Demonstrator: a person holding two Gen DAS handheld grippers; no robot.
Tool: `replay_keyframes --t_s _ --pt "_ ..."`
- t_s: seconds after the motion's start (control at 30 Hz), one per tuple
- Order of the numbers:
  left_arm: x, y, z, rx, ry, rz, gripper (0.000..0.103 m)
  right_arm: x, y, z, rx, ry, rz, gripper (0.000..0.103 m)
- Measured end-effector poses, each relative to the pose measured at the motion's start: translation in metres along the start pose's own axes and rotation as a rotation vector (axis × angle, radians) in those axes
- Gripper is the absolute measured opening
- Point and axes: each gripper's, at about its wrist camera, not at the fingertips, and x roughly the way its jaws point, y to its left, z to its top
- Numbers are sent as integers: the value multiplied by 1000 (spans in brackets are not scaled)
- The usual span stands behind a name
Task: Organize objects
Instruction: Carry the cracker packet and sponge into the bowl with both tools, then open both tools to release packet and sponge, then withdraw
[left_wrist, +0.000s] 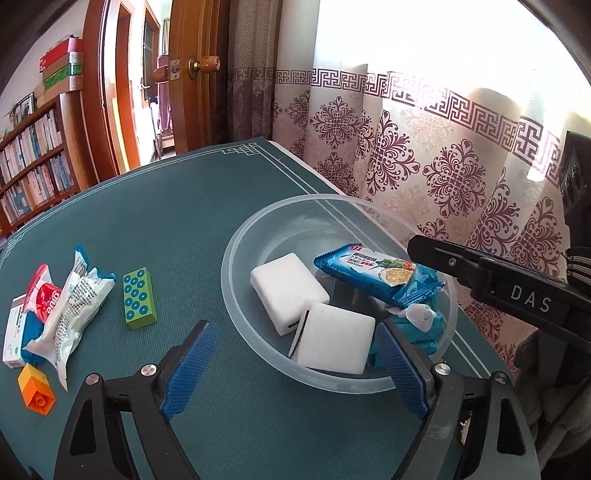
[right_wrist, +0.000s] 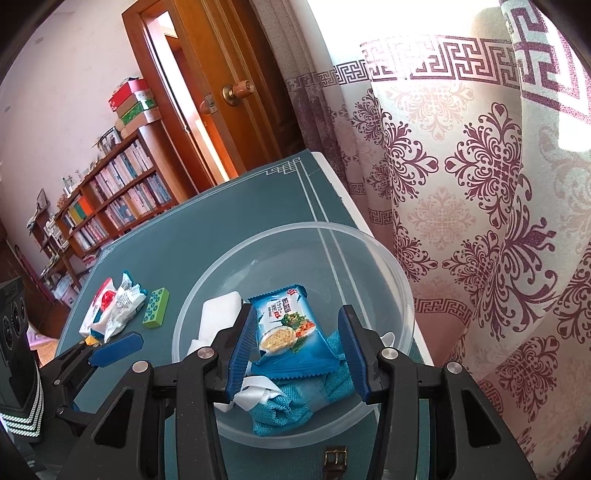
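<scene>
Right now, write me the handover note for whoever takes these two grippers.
Left gripper: open, holding nothing, at the near rim of the clear plastic bowl, just in front of a white sponge block.
Right gripper: over the bowl, jaws either side of the blue noodle packet; a firm grip is not clear.
Done: in the bowl are two white sponge blocks, a teal cloth and the packet.
Left: on the green table mat remain the green studded brick, the orange brick, the crumpled white wrapper and the glue box.
</scene>
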Motion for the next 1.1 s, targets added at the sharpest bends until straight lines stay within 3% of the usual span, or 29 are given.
replay_keyframes --t_s 0.77,1.1 --pt "-29 44 -20 -72 -35 104 93 -1 44 -15 -65 64 103 48" --pt "-44 80 -32 -126 -61 200 93 -4 58 -20 -53 46 146 48"
